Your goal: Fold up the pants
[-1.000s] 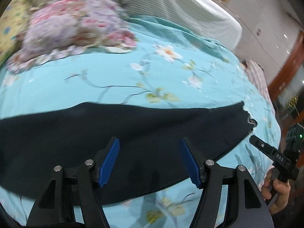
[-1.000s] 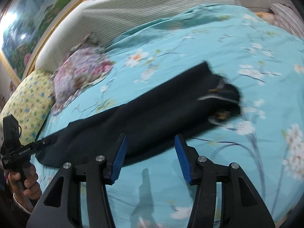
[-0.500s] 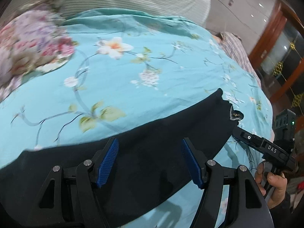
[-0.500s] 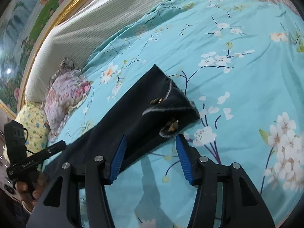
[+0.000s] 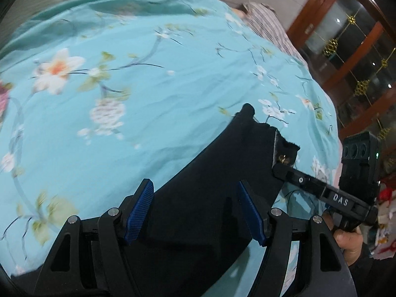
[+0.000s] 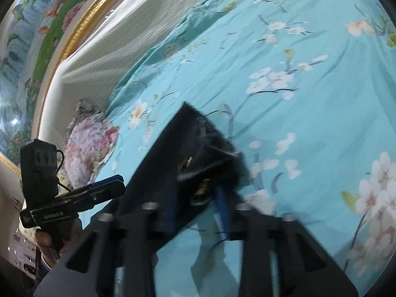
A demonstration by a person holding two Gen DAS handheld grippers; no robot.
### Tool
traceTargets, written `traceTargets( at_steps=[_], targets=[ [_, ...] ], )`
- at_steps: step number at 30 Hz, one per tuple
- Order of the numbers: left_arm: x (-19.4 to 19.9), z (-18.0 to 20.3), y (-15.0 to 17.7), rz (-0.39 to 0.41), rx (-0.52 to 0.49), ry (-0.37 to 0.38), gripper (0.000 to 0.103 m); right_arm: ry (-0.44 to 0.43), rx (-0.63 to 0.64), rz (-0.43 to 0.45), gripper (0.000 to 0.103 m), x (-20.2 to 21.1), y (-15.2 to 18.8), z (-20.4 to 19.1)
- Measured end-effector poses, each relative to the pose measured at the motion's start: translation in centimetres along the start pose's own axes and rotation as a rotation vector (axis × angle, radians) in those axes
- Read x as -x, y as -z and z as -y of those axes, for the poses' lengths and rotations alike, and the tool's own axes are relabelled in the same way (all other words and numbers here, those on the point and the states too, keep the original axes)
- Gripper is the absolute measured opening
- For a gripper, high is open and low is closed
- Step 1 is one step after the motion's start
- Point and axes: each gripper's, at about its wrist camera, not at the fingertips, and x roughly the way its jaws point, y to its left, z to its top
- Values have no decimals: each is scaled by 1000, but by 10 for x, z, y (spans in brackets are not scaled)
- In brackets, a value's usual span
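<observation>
Our right tongs (image 6: 195, 210) had just closed on what looked, through blur, like the waistband corner of the dark pants (image 5: 222, 185) on the bed (image 5: 123, 86), while our left tongs (image 5: 195, 210) hung spread above them, ready for the fold.

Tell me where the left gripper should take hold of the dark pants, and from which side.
Probably the pants' far waistband corner: it lies flat and free on the bedspread, while the right gripper, jaws just closing on fabric, has the near corner. Bring the open left gripper in from the waist end, pinching across the edge.
</observation>
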Motion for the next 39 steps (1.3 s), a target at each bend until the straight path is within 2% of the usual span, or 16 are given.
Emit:
traceTargets(
  at_steps=[4,10,13,15,18,25,32,39],
  targets=[
    [-24,12,-19,-49,-39,50,69,-22,-13,19,12,7,-1,12],
    [-59,29,-39,-113,-61,98,57,-33,1,32,12,14,0,17],
    [-69,36,-47,-121,-73,131,45,-37,1,29,12,14,0,19],
    [-70,37,-49,-124,-76,170,20,-38,2,29,12,14,2,19],
    [-63,41,-47,-91,-94,176,11,-52,7,31,12,15,1,17],
    [-15,37,-38,26,-77,205,10,-93,73,50,12,23,-3,-9],
    [44,19,-18,120,-34,234,10,-206,158,53,12,35,-2,-47],
    [88,-1,17,196,-2,223,10,-338,219,2,12,29,11,-87]
  ],
)
